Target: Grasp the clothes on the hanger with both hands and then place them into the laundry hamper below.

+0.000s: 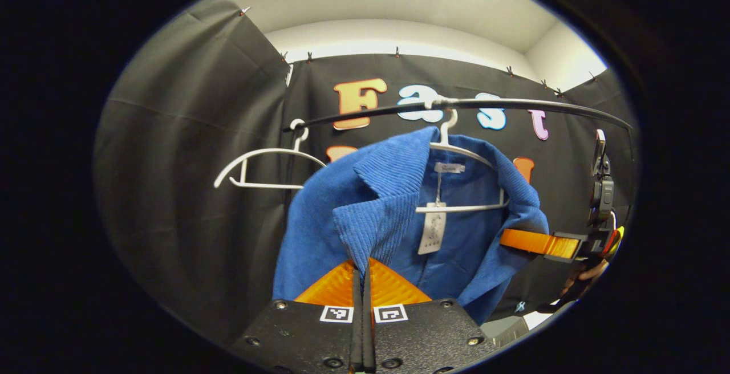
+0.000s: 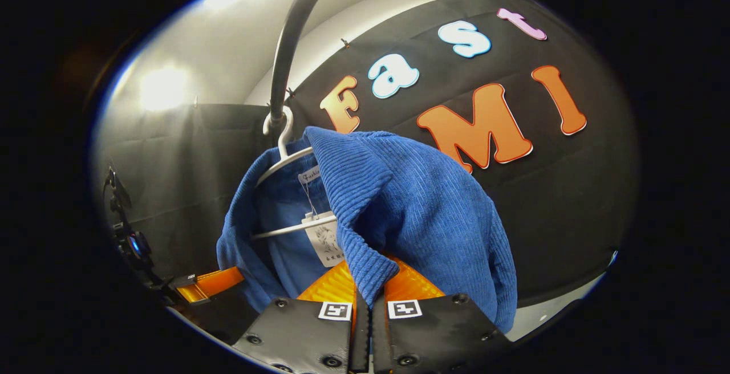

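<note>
A blue corduroy jacket (image 1: 399, 214) hangs on a white hanger (image 1: 462, 151) from a dark rail (image 1: 513, 103). In the left gripper view my left gripper (image 1: 363, 274) is shut on the jacket's left collar lapel, its orange fingers pressed together on the fabric. Farther right in that view, the right gripper's orange finger (image 1: 536, 243) reaches into the jacket's other shoulder. In the right gripper view my right gripper (image 2: 369, 283) is shut on the jacket (image 2: 422, 203) at its right lapel. The hanger (image 2: 285, 160) and a paper tag (image 2: 325, 243) show inside the collar.
An empty white hanger (image 1: 262, 166) hangs on the rail to the left of the jacket. A hand (image 1: 584, 277) holds the right gripper's body. The left gripper (image 2: 211, 284) shows at the lower left of the right gripper view. Black cloth walls surround the rail.
</note>
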The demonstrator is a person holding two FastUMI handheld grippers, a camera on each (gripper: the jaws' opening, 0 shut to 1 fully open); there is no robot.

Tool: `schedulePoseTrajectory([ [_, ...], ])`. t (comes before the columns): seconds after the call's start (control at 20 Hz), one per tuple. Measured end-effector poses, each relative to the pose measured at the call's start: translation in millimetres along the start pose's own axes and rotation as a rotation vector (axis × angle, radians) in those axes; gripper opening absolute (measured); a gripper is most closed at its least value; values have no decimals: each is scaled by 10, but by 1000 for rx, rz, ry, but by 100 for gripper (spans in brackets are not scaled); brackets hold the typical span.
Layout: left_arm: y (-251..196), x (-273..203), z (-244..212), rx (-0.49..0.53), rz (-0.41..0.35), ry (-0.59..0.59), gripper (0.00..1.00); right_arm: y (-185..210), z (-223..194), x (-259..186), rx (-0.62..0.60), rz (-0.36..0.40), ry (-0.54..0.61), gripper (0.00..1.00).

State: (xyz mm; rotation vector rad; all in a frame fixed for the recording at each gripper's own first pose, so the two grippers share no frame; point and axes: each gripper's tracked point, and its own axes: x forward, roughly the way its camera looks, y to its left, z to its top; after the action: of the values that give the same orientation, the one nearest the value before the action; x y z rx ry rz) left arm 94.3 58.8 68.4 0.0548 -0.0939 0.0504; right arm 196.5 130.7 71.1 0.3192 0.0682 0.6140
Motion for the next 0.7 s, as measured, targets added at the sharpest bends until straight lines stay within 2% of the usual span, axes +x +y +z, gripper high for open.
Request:
schedulePoseTrajectory([
  [0.1,114,-48,119,13,20,-30,0,-40,54,-18,85,23,-15,10],
  [0.25,199,-53,93,22,15,-6,0,-221,179,33,193,10,-50,10],
  [0.45,214,121,90,-26,-42,24,0,-319,209,1,168,-26,-79,10],
  [0.7,433,418,241,-124,-108,7,0,-291,334,-58,156,-11,-98,10],
])
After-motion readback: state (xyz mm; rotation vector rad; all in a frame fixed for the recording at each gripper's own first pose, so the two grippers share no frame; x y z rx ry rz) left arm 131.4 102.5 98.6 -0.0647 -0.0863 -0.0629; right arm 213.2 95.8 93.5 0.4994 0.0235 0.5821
